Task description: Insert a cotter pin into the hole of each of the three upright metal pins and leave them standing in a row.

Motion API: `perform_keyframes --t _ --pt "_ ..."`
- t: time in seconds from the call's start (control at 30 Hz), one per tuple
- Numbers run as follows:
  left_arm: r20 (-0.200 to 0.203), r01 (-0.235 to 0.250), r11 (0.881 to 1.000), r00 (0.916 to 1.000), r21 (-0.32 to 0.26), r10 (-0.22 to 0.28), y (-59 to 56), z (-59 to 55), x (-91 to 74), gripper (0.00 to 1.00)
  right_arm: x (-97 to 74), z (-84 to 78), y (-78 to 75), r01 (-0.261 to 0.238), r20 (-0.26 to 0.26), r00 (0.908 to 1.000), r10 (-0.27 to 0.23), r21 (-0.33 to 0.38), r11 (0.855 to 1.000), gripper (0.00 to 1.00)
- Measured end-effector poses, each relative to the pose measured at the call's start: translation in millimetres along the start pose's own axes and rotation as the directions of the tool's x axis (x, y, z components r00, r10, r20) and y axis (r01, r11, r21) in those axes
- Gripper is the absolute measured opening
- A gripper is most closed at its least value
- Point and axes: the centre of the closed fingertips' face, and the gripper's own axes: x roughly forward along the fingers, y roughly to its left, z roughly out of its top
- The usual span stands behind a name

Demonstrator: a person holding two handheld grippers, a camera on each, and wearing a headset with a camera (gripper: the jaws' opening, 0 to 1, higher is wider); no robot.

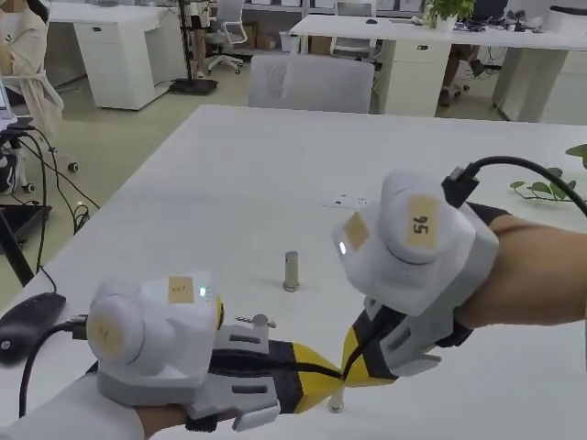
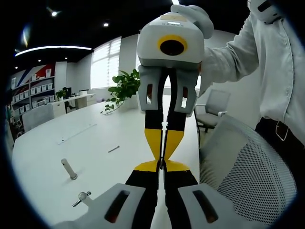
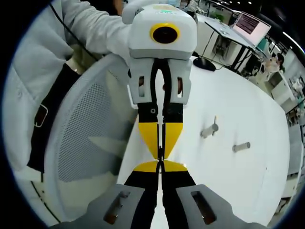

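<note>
The left gripper and right gripper meet tip to tip, each with its fingers pressed together. On the white counter, a short grey upright metal pin stands beyond them, and a second pin stands beneath the tips.

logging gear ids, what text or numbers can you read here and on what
"56" on the tan label on top of the right gripper.
Small sticker on the left gripper: too blurred to read.
Nothing else is readable.
</note>
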Motion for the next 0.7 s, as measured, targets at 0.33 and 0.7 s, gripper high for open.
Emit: perform_keyframes --t 0.33,0.7 --pt "0.001 0.014 1.000 0.9999 0.024 -0.014 -1.9 -0.4 -0.5 0.00 0.7 0.5 1.9 -0.012 0.002 0.9999 0.012 -0.002 1.000 0.03" --pt "0.006 0.019 0.999 0.9998 0.036 -0.019 0.1 0.8 -3.7 0.00 -3.7 -7.2 3.6 -0.036 0.019 0.9992 0.036 0.002 0.999 0.14"
